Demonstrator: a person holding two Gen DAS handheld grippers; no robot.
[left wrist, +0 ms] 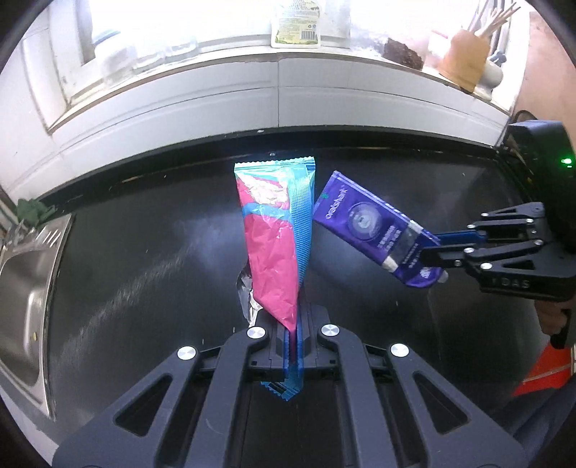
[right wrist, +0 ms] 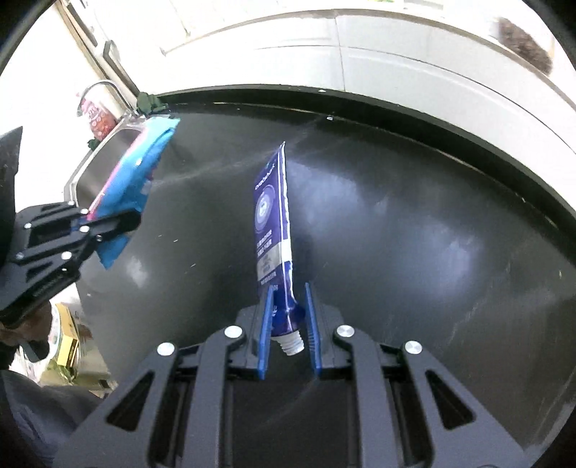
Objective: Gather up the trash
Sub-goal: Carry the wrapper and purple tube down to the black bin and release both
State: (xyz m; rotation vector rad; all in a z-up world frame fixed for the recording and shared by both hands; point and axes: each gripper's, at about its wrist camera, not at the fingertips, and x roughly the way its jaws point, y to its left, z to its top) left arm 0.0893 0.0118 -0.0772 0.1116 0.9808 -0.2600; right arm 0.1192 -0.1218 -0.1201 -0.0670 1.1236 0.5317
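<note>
Over the black countertop [left wrist: 144,259], both grippers are loaded and held off the surface. Left gripper [left wrist: 292,345]: jaws clamped tight on the pink and blue wrapper [left wrist: 273,252], pinched near its lower end, with the zigzag bottom edge poking out behind the blue pads. Wrapper stands roughly upright from the fingers, top seal toward the back wall; a bit of silver foil [left wrist: 246,295] shows at its left edge. Right gripper [right wrist: 287,325]: jaws closed on the shoulder of the purple toothpaste tube [right wrist: 271,223], just above the white threaded neck, no cap on it. Blue pads angle in toward the tips with a gap further back, so the grip is at the fingertips only. Tube points up and away, flattened, crimped end at the top. From the left wrist view, the same tube [left wrist: 374,226] sits just right of the wrapper, near it, can't tell if they touch. Steel sink [left wrist: 21,306] is at the left end of the counter. On the window ledge: a labelled white container [left wrist: 296,25], a wooden utensil holder [left wrist: 464,59] and a dark brown lump [left wrist: 403,54].
</note>
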